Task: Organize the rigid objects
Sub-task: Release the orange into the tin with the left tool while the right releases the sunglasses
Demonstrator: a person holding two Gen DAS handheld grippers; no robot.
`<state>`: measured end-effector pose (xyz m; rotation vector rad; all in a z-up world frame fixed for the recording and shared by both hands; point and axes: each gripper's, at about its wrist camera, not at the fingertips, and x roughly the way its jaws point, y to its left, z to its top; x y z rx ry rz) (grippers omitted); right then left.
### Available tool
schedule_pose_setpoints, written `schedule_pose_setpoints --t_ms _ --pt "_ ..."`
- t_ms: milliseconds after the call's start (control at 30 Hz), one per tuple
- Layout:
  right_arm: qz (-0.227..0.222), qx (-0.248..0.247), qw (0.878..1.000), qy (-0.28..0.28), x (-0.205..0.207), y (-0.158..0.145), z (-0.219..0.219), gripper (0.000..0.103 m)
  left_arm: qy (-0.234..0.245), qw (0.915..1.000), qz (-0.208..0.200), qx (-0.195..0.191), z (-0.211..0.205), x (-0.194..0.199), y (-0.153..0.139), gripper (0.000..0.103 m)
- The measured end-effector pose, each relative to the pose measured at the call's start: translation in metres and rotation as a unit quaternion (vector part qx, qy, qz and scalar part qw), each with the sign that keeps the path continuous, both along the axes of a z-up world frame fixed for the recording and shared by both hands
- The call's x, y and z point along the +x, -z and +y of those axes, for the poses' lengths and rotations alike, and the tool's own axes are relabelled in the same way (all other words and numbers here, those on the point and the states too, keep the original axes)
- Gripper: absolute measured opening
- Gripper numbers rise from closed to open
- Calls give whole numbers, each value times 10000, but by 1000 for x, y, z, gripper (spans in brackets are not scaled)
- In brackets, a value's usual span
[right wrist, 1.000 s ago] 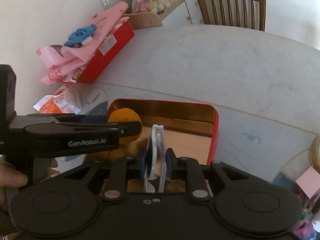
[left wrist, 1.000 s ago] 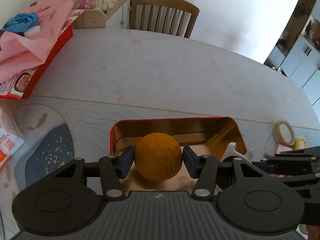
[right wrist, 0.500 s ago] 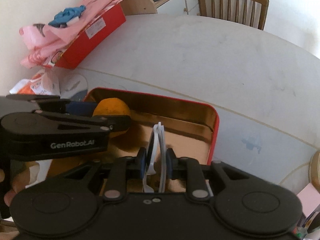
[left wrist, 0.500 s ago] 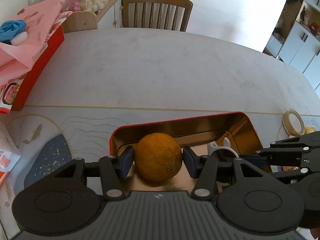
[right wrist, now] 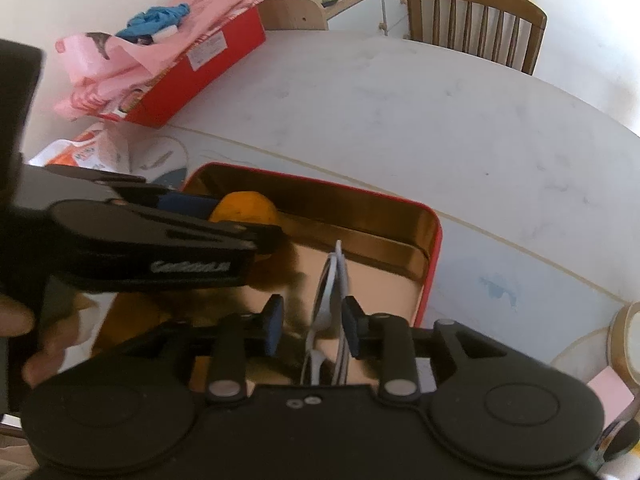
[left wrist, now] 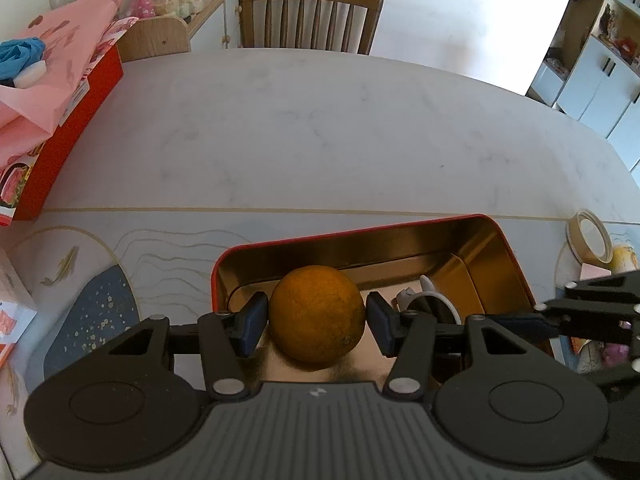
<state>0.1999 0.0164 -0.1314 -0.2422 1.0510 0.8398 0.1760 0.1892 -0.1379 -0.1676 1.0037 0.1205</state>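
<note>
The left claw (left wrist: pixel 316 316) is squeezed on the orange (left wrist: pixel 317 314), w/ a blue pad on each side of it, and the fruit sits low inside the red tin (left wrist: pixel 516 264) near its left end. The right claw (right wrist: pixel 310 322) is spread apart now; the white plastic thing (right wrist: pixel 332 296) (blurry, can't tell what it is) stands on edge between the pads, close to the right pad, but I can't tell if they touch. That white thing is in the tin too, to the right of the orange. The tin rests on the counter (left wrist: pixel 320 128), w/ a tape roll (left wrist: pixel 590 240) off to its right and a red box (right wrist: pixel 200 68) far left.
</note>
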Motion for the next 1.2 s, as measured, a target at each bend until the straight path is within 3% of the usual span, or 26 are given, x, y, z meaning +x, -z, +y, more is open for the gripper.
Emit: schedule_pose_setpoints --t_ms 167,533,1000,1200 --pt "-41 119 9999 -5 -8 -12 -11 37 -22 9999 -115 -55 -1 -4 -9 59" --pt "-58 521 9985 176 -23 -41 -44 47 86 9991 -406 -44 -20 -24 -38 61" --pt "-441 857 9944 425 -51 -75 -106 65 221 9964 -804 -160 -58 -54 -74 67" --pt "-598 939 9923 538 -61 -83 -142 79 225 9941 -1027 -270 -79 -66 -85 71"
